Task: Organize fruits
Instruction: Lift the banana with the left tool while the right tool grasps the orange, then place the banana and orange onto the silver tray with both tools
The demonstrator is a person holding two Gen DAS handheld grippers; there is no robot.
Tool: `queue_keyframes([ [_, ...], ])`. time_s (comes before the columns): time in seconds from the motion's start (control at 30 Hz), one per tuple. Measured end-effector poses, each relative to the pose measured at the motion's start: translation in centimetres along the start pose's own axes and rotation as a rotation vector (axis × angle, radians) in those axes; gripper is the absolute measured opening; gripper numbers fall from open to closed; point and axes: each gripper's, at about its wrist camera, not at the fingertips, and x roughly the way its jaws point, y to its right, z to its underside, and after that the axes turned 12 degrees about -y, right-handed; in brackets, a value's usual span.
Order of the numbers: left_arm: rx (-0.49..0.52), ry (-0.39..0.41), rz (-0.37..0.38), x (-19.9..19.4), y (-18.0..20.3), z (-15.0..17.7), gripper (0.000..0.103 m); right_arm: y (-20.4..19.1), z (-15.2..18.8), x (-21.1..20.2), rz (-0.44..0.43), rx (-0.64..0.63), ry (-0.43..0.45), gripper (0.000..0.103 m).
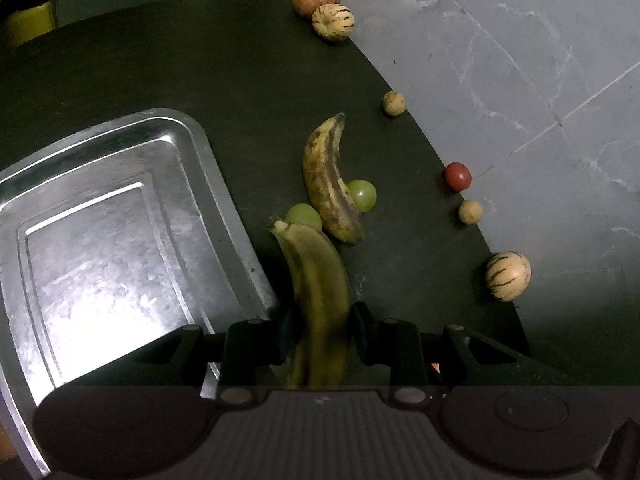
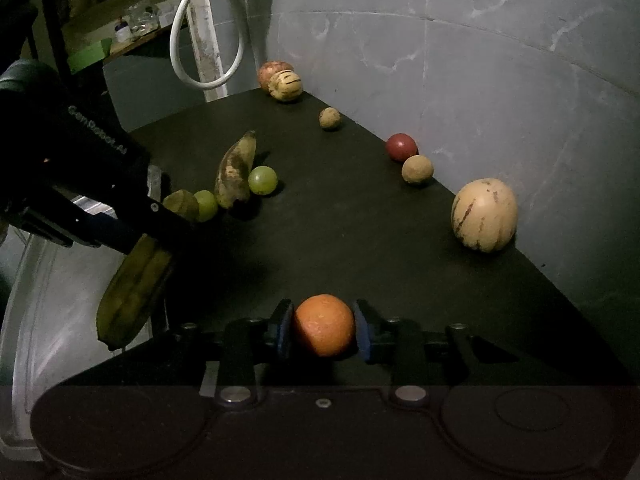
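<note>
The left hand-held gripper (image 1: 320, 328) is clenched on a greenish banana (image 1: 316, 280), held above the black table (image 1: 160, 60) just at 3 o'clock of the metal tray (image 1: 120, 216). The right hand-held gripper (image 2: 324, 330) grasps an orange (image 2: 324, 324) low over the table; a spotted banana (image 1: 328, 176) lies at 12 o'clock of the held one, between two green grapes (image 1: 362, 195).

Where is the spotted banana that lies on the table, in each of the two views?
Left wrist view: spotted banana just above centre, right of the metal tray.
Right wrist view: spotted banana left of centre, upper half.
Shared landmark: the green grape touching its right side.
</note>
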Motion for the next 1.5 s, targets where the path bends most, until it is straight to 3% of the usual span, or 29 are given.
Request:
queue_keyframes([
  [0.23, -0.026, 0.003, 0.052, -0.6, -0.6, 0.3, 0.033, -2.1, -2.2, -2.5, -0.051, -0.054, 0.032, 0.033],
  [0.43, -0.101, 0.085, 0.102, -3.3, -3.0, 0.4, 0.033, -4.9, -5.5, -3.0, -0.144, -0.097, 0.048, 0.033],
  [0.73, -0.202, 0.227, 0.041, -8.2, -10.7, -0.3, 0.033, -12.5, -9.7, 1.3, -0.247, -0.247, 0.014, 0.033],
  [0.97, -0.283, 0.201, -0.003, -8.1, -16.6, -0.6, 0.033, -17.1, -9.5, 4.5, -0.232, -0.335, -0.024, 0.033],
  [1.33, -0.287, 0.150, 0.005, -6.0, -19.1, -0.1, 0.034, -19.0, -7.8, 5.7, -0.146, -0.368, -0.028, 0.034],
  [1.43, -0.300, 0.154, 0.021, -6.1, -19.2, -0.1, 0.036, -18.6, -7.3, 4.7, -0.139, -0.358, -0.014, 0.043],
  [1.5, -0.306, 0.162, 0.029, -6.6, -19.2, 0.2, 0.049, -17.9, -7.4, 4.0, -0.143, -0.350, -0.002, 0.052],
])
